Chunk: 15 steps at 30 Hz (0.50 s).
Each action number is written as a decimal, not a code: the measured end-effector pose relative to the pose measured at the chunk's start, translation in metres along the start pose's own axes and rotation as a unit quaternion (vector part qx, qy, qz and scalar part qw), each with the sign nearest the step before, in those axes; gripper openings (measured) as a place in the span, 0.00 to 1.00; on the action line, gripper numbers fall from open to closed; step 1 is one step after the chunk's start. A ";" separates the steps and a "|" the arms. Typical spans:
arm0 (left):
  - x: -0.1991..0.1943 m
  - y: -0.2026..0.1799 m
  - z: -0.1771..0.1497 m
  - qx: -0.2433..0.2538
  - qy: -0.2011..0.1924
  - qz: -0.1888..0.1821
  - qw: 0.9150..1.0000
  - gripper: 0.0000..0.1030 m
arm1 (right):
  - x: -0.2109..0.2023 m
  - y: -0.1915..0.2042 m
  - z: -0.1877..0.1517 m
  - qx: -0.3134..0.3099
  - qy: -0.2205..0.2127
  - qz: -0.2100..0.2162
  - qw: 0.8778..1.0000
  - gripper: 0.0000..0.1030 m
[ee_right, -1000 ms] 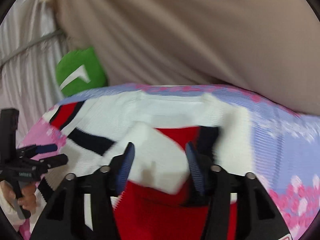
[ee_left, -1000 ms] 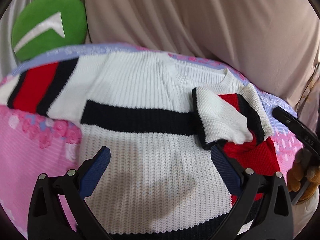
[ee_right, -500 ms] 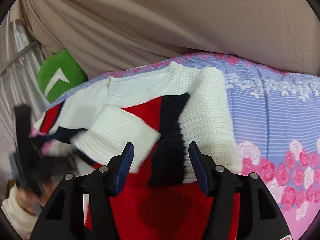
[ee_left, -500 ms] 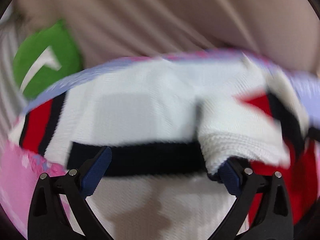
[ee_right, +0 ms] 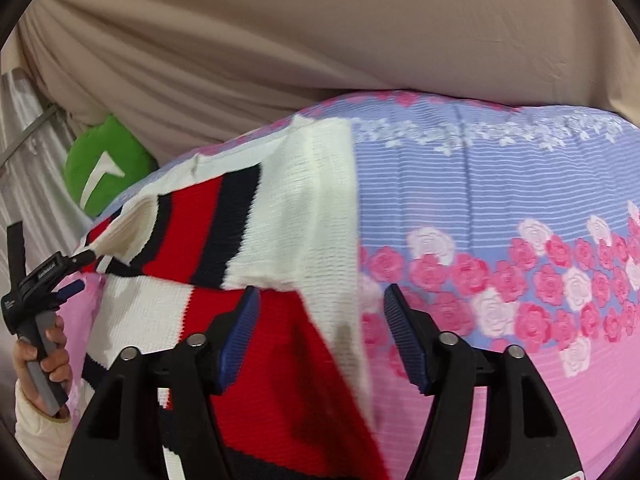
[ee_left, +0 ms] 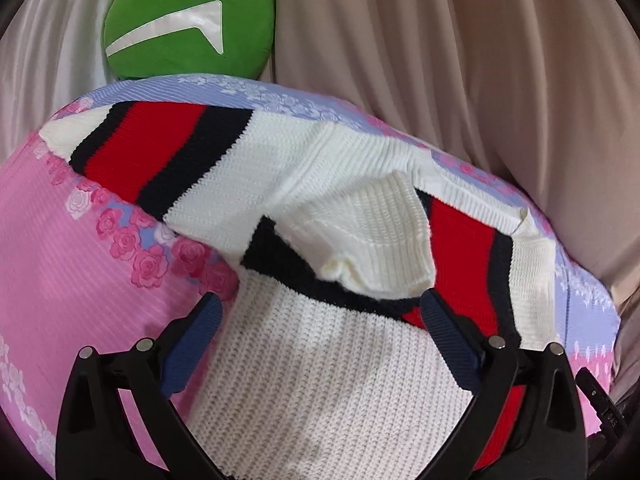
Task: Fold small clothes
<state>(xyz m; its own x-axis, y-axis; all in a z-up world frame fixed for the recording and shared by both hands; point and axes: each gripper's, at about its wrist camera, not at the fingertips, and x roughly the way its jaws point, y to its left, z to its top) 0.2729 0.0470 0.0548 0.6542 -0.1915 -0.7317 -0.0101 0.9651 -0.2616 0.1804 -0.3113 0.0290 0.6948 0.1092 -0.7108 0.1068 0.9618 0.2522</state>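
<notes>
Nearest the bed's front edge, the left gripper (ee_left: 320, 340) hovers with jaws wide and empty over the sweater (ee_left: 320, 380). The right gripper (ee_right: 320, 332) has jaws opening, the sweater's side fold loose between them, unpressed. Sweater lies mid-bed on the floral bedspread (ee_right: 500, 208), one sleeve (ee_left: 372, 240) folded inward. Judgement: flatten that sleeve before folding the outstretched sleeve (ee_left: 160, 152). No containers visible; a green cushion (ee_left: 188, 20) sits beyond the far edge.

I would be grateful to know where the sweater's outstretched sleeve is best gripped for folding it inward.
I would grip the white cuff ending the outstretched sleeve, approaching from the bedspread beyond it. The sleeve lies flat, pointing away from the sweater, so its end edge is free. The open left gripper seems nearest.
</notes>
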 end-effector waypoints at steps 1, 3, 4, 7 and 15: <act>0.006 -0.002 -0.002 0.009 0.003 0.006 1.000 0.95 | 0.007 0.009 -0.001 -0.020 0.004 -0.008 1.000 0.63; 0.020 -0.002 -0.005 0.015 0.015 0.021 1.000 0.95 | 0.027 0.032 -0.006 -0.085 0.015 -0.059 0.995 0.63; 0.026 -0.001 -0.007 0.018 0.022 0.024 0.999 0.95 | 0.041 0.043 -0.008 -0.125 0.025 -0.093 0.987 0.63; 0.041 0.000 -0.006 0.027 0.032 0.030 0.999 0.95 | 0.062 0.050 0.002 -0.171 0.017 -0.159 0.972 0.27; 0.049 -0.003 0.006 0.049 0.017 0.012 0.999 0.95 | 0.013 -0.109 0.019 0.119 -0.018 -0.138 0.983 0.15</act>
<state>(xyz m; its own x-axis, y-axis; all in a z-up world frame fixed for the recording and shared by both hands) 0.3095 0.0355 0.0238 0.6288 -0.1720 -0.7583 0.0488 0.9820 -0.1823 0.1915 -0.4195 0.0052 0.6401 -0.1600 -0.7514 0.4551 0.8670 0.2030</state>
